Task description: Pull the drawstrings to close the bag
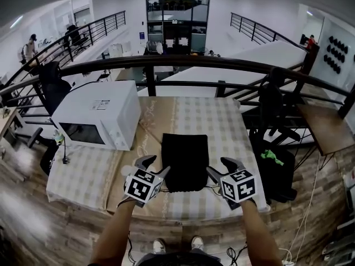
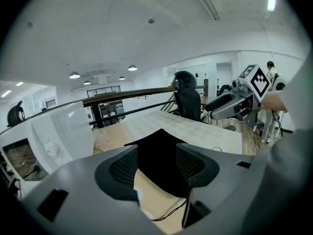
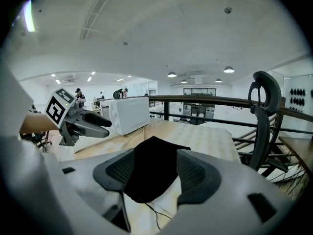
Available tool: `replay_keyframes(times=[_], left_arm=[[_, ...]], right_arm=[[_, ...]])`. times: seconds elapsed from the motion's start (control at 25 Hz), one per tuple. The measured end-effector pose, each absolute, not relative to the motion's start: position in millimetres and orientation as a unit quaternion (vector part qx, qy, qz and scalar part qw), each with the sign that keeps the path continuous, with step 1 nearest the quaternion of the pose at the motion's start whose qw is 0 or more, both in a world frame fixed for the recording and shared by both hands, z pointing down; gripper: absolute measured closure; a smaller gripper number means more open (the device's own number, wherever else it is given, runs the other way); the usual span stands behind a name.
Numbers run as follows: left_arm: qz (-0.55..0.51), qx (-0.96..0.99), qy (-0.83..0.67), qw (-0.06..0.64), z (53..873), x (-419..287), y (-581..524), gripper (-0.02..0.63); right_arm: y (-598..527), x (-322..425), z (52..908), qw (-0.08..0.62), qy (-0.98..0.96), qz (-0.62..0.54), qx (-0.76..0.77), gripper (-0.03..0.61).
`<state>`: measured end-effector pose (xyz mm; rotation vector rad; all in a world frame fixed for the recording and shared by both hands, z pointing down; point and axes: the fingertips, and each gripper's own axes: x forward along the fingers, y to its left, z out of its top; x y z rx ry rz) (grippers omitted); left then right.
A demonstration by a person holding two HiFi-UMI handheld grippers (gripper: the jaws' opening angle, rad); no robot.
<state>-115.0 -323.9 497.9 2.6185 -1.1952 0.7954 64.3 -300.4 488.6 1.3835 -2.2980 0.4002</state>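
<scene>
A flat black bag [image 1: 184, 162] lies on the checked tablecloth [image 1: 216, 121], its near edge toward me. Thin black drawstrings [image 1: 211, 189] trail from that near edge. My left gripper [image 1: 154, 166] hovers by the bag's near left corner, open and holding nothing. My right gripper [image 1: 222, 168] hovers by the near right corner, also open and empty. In the left gripper view the bag [image 2: 159, 151] shows between the spread jaws of the gripper [image 2: 157, 168], with a cord [image 2: 171, 210] below. The right gripper view shows the bag [image 3: 149, 168] and a cord [image 3: 154, 212] the same way.
A white microwave [image 1: 97, 115] stands on the table's left part. A dark railing [image 1: 183, 62] runs along the table's far side. A black office chair [image 1: 274, 110] and a green object [image 1: 272, 157] are to the right of the table. The wooden floor lies below its near edge.
</scene>
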Motion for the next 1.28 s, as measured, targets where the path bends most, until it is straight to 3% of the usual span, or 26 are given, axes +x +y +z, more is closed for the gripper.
replay_keyframes(times=[1.28], left_arm=[[0.436,0.86,-0.246,0.104,626,-116,-263,0.373]], right_arm=[[-263,56,602,0.35,-0.843,0.187,0.364,0.324]])
